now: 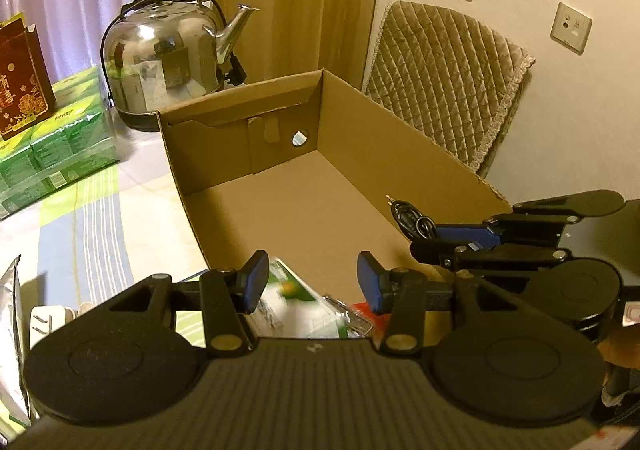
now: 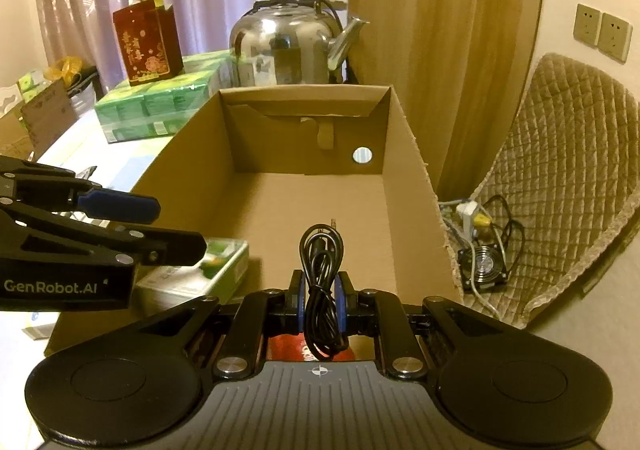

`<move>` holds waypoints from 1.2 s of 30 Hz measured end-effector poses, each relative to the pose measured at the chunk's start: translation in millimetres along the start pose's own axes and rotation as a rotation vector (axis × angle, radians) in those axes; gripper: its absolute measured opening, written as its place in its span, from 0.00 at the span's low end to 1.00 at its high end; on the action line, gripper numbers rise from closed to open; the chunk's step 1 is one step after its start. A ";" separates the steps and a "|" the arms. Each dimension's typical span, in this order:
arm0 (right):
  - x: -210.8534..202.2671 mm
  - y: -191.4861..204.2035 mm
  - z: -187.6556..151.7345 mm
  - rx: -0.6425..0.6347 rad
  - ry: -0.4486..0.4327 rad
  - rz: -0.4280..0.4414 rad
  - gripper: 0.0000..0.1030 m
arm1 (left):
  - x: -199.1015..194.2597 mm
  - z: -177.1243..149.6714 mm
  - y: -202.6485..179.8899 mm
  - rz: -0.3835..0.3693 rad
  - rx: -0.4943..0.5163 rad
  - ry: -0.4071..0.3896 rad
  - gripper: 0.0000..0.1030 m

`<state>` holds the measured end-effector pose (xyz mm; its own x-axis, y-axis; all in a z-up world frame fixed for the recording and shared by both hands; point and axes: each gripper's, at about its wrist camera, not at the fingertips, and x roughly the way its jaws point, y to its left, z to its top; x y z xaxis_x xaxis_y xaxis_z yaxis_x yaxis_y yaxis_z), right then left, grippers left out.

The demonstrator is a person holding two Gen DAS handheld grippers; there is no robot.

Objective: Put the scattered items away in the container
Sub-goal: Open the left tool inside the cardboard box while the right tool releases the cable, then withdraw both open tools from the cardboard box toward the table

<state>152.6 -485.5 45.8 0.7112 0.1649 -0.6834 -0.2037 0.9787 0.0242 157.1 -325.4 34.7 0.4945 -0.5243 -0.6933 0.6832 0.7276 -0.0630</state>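
Coiled black audio cable (image 2: 321, 282) hangs pinched between the blue pads of the right gripper (image 2: 321, 300) above the near end of the open brown cardboard box (image 2: 404, 185), likely for dropping in, while the left gripper (image 1: 312, 284) hovers spread wide and empty over a green-and-white packet (image 1: 298, 306) already inside.
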 end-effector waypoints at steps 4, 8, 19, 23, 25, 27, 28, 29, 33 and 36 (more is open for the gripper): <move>-0.6 2.5 -0.9 -0.003 0.002 0.001 0.12 | -2.8 -2.3 0.5 0.000 -0.006 -0.001 0.42; -2.5 3.2 -0.5 -0.004 -0.015 0.002 0.12 | -6.1 -4.1 1.7 -0.001 -0.012 -0.007 0.42; -17.1 7.2 -0.1 -0.012 -0.043 -0.013 0.43 | -33.1 -9.2 13.6 0.013 -0.052 -0.056 0.46; -27.6 10.1 -1.7 -0.007 -0.056 -0.015 0.46 | -54.8 -17.4 26.4 0.039 -0.085 -0.079 0.46; -32.3 13.6 -2.5 -0.008 -0.061 -0.013 0.48 | -65.8 -23.1 34.1 0.054 -0.102 -0.090 0.46; -37.4 17.8 -3.8 -0.009 -0.067 -0.010 0.49 | -75.4 -29.9 41.5 0.074 -0.116 -0.096 0.47; -40.1 20.3 -4.3 -0.010 -0.070 -0.008 0.49 | -79.5 -32.6 45.5 0.082 -0.122 -0.094 0.47; -43.6 23.2 -5.2 -0.010 -0.074 -0.006 0.50 | -83.0 -35.9 48.9 0.090 -0.128 -0.093 0.47; -59.1 35.5 -9.2 -0.008 -0.094 0.008 0.53 | -101.1 -53.1 58.6 0.124 -0.147 -0.089 0.51; -70.6 47.4 -12.6 -0.016 -0.114 0.022 0.61 | -113.9 -70.5 63.9 0.153 -0.159 -0.087 0.59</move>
<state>84.2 -452.3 85.9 0.7780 0.2003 -0.5955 -0.2306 0.9727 0.0259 106.5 -187.9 59.0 0.6352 -0.4336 -0.6392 0.5066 0.8586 -0.0790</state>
